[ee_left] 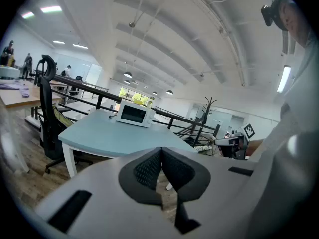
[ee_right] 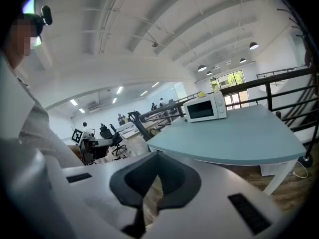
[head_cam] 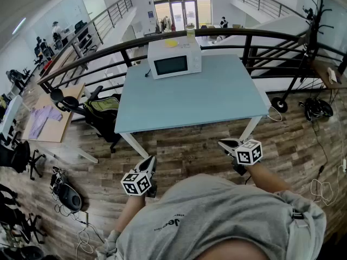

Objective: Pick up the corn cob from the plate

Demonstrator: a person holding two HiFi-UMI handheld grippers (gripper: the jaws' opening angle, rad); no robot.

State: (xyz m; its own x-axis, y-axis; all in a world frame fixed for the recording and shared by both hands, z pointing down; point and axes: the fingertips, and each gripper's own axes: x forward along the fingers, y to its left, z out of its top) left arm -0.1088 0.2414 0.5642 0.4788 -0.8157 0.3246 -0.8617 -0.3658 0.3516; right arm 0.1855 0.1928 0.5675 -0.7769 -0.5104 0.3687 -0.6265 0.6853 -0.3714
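step: search | left claw (ee_left: 160,152), right claw (ee_right: 155,171): tips together, empty | corn cob, plate: in no view; pale blue rectangular counter (head_cam: 190,102) bears white box-shaped microwave (head_cam: 174,58) | advice: plate to be located first

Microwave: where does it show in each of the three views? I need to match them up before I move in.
Head view: the microwave sits top centre, at the table's far edge.
Left gripper view: the microwave is left of centre, small, at mid-height.
Right gripper view: the microwave is right of centre, at mid-height.
Shared landmark: the light blue table it stands on.
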